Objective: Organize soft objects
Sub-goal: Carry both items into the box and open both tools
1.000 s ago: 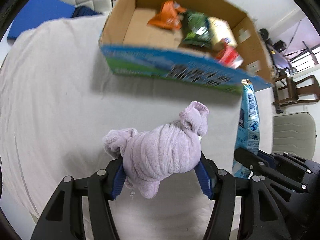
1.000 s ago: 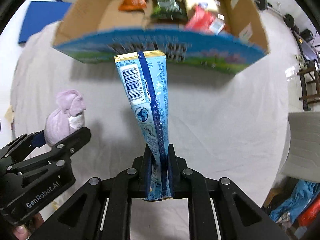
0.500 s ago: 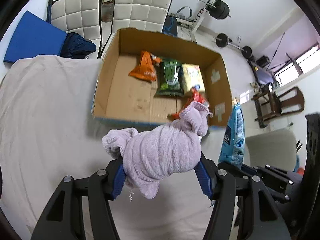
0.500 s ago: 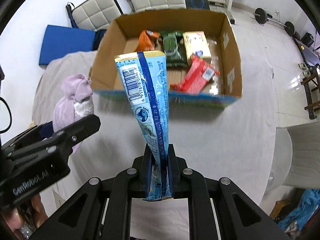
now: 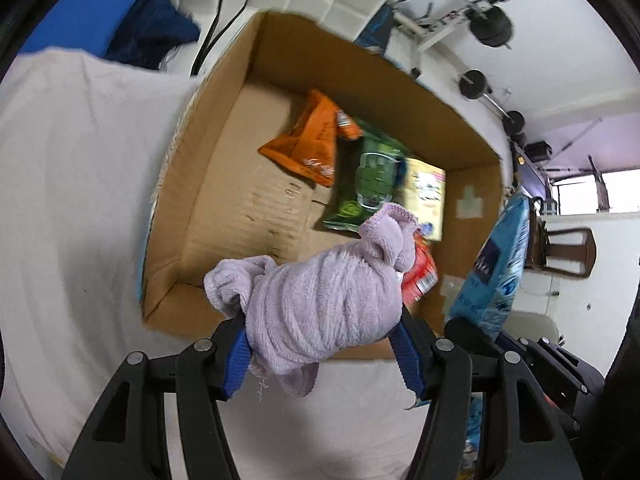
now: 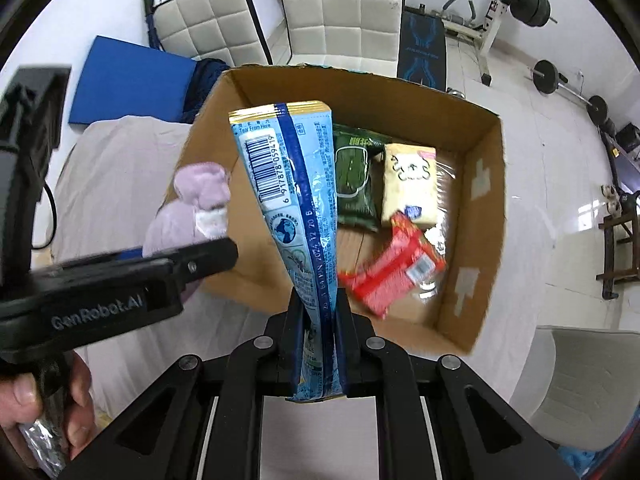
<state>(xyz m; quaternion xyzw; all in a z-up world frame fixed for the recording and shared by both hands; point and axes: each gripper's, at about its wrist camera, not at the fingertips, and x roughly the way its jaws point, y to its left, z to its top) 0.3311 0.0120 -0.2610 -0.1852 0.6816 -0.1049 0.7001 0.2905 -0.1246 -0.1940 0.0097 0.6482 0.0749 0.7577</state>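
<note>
My left gripper [image 5: 324,344] is shut on a rolled lilac towel [image 5: 324,300] and holds it over the near edge of an open cardboard box [image 5: 224,128]. My right gripper [image 6: 320,312] is shut on a light blue snack packet [image 6: 296,184], held upright above the box's near wall [image 6: 256,280]. The towel [image 6: 188,204] and the left gripper's finger [image 6: 160,276] show at the left of the right wrist view. The blue packet [image 5: 500,264] shows at the right of the left wrist view. The box holds orange [image 5: 312,144], green [image 6: 354,184], cream [image 6: 408,184] and red [image 6: 396,272] packets.
The box stands on a table under a white cloth [image 5: 72,184]. White padded chairs [image 6: 336,12] and a blue mat [image 6: 128,84] stand behind it. Weights and a bench [image 6: 520,0] are at the back right. A grey chair [image 6: 580,384] is at the right.
Both grippers have risen and moved forward towards the box with their loads. The towel and the blue packet now hang over the box's near part instead of the cloth in front.
</note>
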